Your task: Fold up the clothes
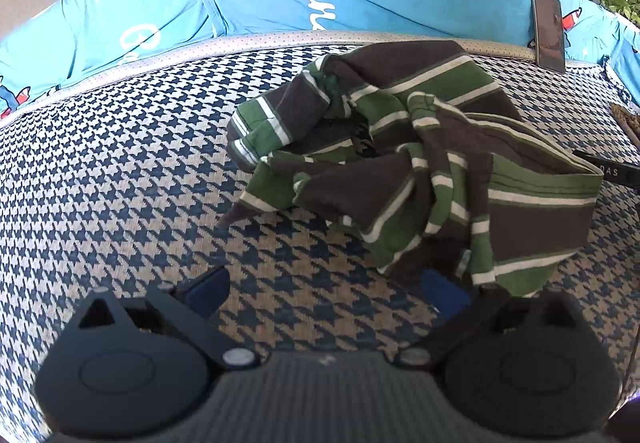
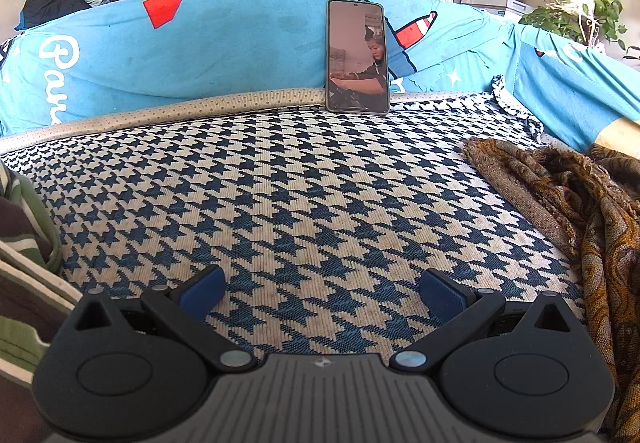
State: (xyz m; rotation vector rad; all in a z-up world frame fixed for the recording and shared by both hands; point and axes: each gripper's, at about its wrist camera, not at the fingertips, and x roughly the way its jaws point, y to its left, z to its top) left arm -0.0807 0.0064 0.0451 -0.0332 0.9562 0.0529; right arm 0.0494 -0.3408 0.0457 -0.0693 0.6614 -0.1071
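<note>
Left wrist view has the shirt [image 1: 412,163] crumpled right of centre on the cover [image 1: 120,183], its lower hem reaching the left gripper [image 1: 326,289], whose right pad [image 1: 444,293] sits at the cloth's edge. Its fingers stand wide apart, holding nothing. In my judgement the step is to spread the heap flat first: take a hem corner, not a bunched fold. Right wrist view shows the right gripper [image 2: 322,293] equally wide, empty over bare cover, with the shirt at the left edge, a scarf [image 2: 580,203] at right and a phone [image 2: 357,57] upper centre
</note>
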